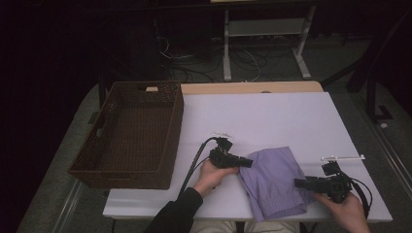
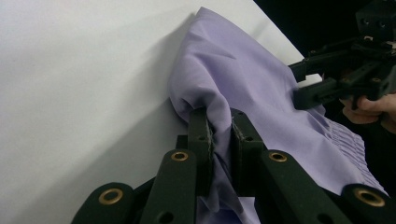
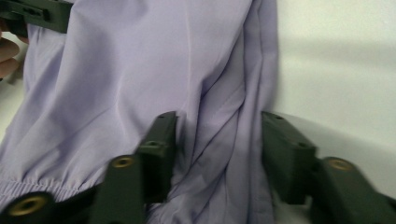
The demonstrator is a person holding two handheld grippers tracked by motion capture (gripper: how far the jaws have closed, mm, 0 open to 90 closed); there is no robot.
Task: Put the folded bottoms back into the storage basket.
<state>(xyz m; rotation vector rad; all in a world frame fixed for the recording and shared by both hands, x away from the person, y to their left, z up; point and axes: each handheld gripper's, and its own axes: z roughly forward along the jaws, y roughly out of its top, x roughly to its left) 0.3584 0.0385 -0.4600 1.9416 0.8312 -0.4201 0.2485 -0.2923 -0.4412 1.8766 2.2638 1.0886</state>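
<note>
A: The left tool (image 2: 219,122) is clamped on the near-left edge of the lilac garment (image 1: 274,180), which lies on the white table (image 1: 272,116).

B: And the right tool (image 3: 217,140) straddles the opposite folded edge, jaws apart, not yet pinching; the garment's long axis runs between them.
</note>
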